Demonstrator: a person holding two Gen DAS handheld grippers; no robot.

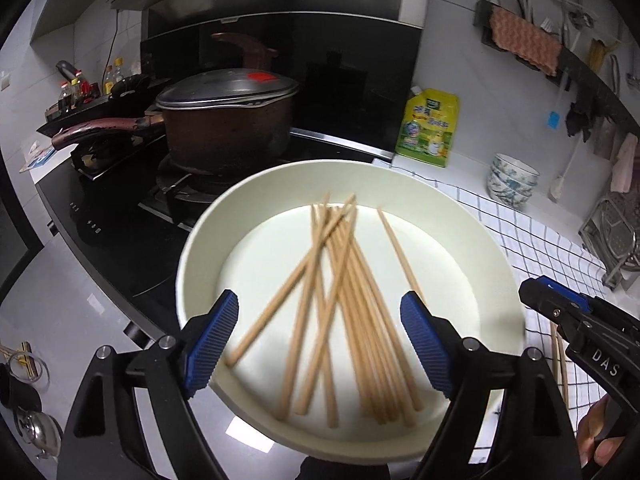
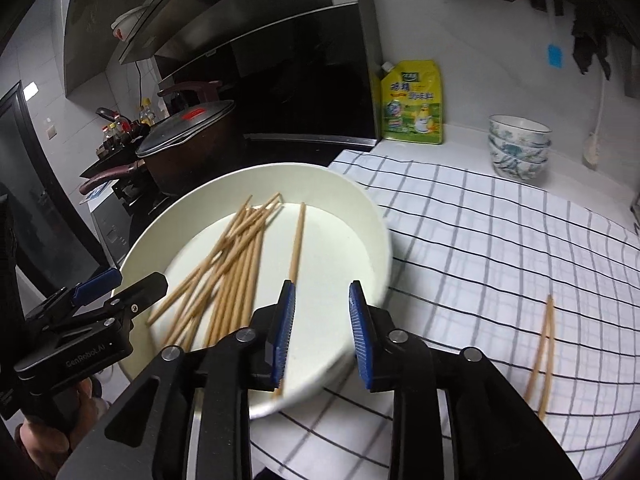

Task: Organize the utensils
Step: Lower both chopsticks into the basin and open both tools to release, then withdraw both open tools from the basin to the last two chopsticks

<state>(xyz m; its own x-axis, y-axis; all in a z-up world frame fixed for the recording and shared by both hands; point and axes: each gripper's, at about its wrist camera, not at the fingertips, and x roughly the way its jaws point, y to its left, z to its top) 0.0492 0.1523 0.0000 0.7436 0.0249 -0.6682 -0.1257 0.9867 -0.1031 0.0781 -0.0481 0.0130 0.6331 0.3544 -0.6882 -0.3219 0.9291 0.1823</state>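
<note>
Both the left gripper [image 1: 320, 344] and right gripper [image 2: 322, 332] are open and empty over the white bowl [image 1: 208, 216] of loose chopsticks [image 1: 348, 300], so grabbing one from the blurry, crossed pile may flick others out onto the checked cloth [image 2: 500, 240].

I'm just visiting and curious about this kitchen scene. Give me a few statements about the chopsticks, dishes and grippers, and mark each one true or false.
1. Most chopsticks lie in the white basin. True.
2. A pair of chopsticks lies on the checked cloth. True.
3. The left gripper is clamped on a chopstick. False: its jaws stand wide open, gripping nothing.
4. The pot on the stove has no lid. False: a lid covers it.
5. The patterned bowls are stacked on the counter. True.
6. The right gripper holds a bowl. False: it holds nothing.
</note>
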